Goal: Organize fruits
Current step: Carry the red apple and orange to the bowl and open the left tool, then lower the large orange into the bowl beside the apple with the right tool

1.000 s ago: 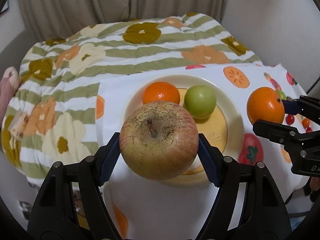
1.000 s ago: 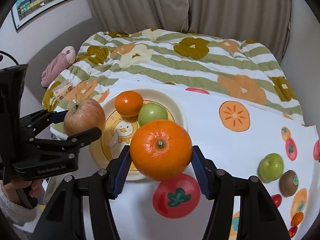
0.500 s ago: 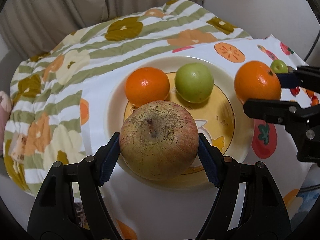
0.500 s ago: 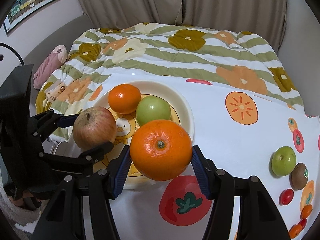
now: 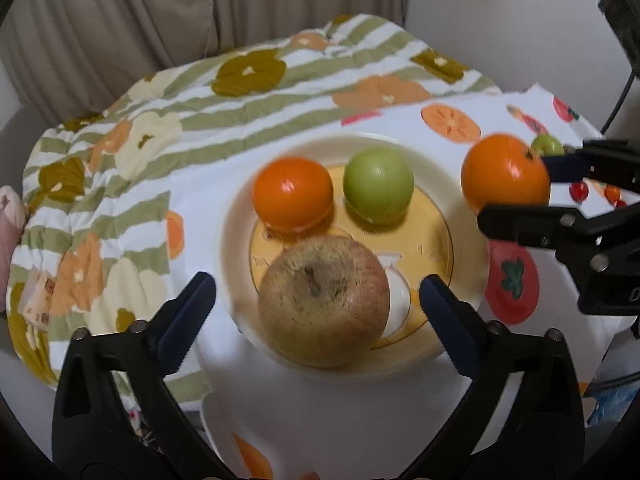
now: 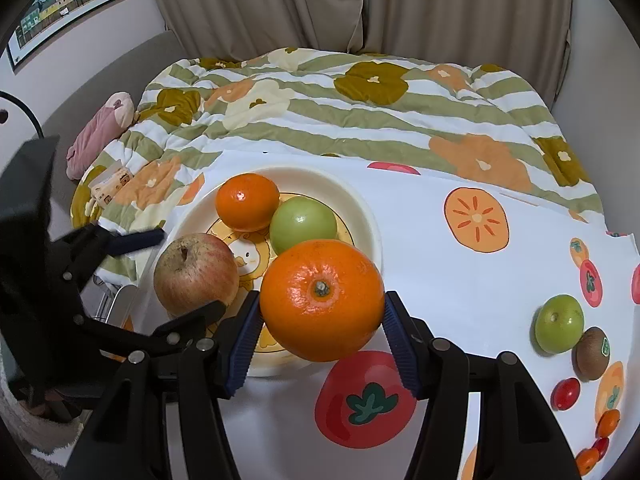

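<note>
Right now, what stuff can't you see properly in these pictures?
- Whether the red apple rests fully on the plate: its underside is hidden by the apple itself in both views.
- The duck drawing on the plate: mostly covered by fruit.
- The kiwi sticker's words: too small.
- The left wrist view is motion-blurred, so fruit edges look smeared.
- The tiny red and orange fruits near the right wrist view's edge: too small and partly cut off to name.

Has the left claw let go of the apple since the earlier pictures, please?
Yes. The left claw now stands open, clear of both sides of the apple, which sits on the plate.
</note>
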Action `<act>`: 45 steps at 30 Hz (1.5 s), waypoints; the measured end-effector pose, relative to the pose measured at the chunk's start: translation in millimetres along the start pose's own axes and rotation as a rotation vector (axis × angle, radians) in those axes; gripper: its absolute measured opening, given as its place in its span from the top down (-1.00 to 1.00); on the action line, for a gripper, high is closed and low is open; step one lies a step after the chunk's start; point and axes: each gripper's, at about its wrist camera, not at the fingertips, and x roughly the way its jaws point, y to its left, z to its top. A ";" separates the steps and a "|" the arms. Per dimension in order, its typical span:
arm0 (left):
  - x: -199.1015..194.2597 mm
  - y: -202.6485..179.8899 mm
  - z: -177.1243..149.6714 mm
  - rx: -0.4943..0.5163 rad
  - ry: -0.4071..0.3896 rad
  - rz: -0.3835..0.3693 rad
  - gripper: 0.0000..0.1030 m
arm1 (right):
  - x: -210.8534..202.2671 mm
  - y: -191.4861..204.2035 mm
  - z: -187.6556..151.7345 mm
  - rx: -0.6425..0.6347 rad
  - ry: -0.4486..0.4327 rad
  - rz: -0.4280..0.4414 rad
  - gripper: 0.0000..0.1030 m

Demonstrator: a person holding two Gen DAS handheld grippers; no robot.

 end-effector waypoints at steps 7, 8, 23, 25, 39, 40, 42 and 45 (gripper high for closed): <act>-21.0 12.7 -4.2 -0.068 -0.002 0.004 -1.00 | -4.9 -3.8 2.9 -0.019 0.003 0.014 -0.08; -23.1 13.9 -5.9 -0.077 0.000 0.008 -1.00 | -3.7 -3.8 3.4 -0.027 0.009 0.022 -0.08; -39.2 36.9 -42.7 -0.152 0.055 0.057 -1.00 | 24.6 15.6 -3.6 -0.113 0.045 0.092 -0.08; -38.1 39.8 -46.2 -0.163 0.059 0.055 -1.00 | 28.1 19.4 -5.3 -0.134 0.043 0.102 -0.08; -25.7 41.4 -54.0 -0.163 0.072 0.029 -1.00 | 49.6 29.0 -13.5 -0.207 0.061 0.080 -0.08; -24.9 41.5 -54.3 -0.162 0.073 0.029 -1.00 | 50.5 28.8 -14.0 -0.207 0.061 0.079 -0.08; -24.7 41.2 -55.0 -0.161 0.073 0.029 -1.00 | 51.2 28.4 -14.4 -0.209 0.059 0.078 -0.08; -24.8 41.4 -54.6 -0.163 0.073 0.029 -1.00 | 51.2 26.8 -14.5 -0.208 0.044 0.063 -0.08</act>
